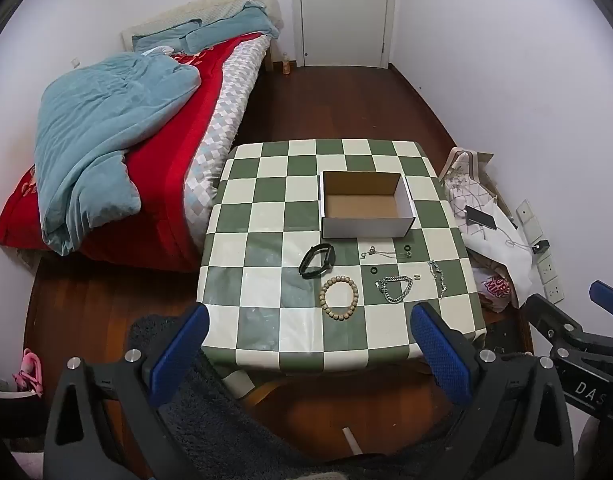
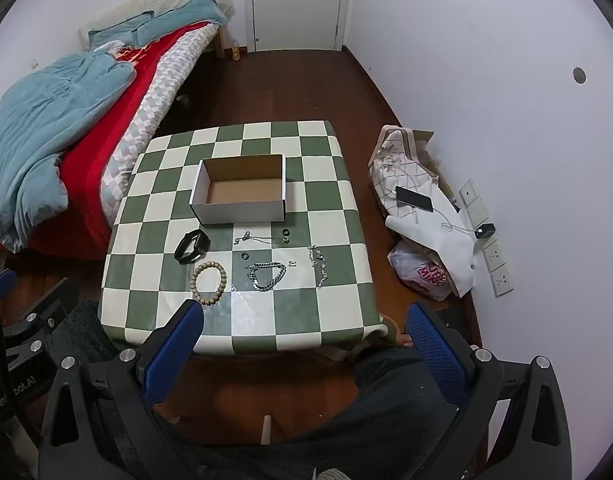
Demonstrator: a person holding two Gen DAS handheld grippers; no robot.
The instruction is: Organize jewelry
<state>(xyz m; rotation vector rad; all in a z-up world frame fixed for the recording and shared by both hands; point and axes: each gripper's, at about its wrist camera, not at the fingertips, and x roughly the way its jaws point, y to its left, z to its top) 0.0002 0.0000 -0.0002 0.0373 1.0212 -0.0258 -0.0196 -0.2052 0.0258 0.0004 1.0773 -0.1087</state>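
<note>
Jewelry (image 1: pixel 394 289) on checkered table (image 1: pixel 262 216) before cardboard box (image 1: pixel 366 204), bed (image 1: pixel 118 152) beside, both grippers (image 1: pixel 310 344) (image 2: pixel 304 340) spread wide, empty.

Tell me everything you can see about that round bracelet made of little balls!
The bead bracelet is a closed ring of small round beads, pale brown and wood-like, strung side by side. It lies flat on the checkered tablecloth, near the front edge, with nothing inside its loop but cloth. A black wristband lies just behind it and a silver chain bracelet to its right; neither touches it. No gripper holds it.
</note>
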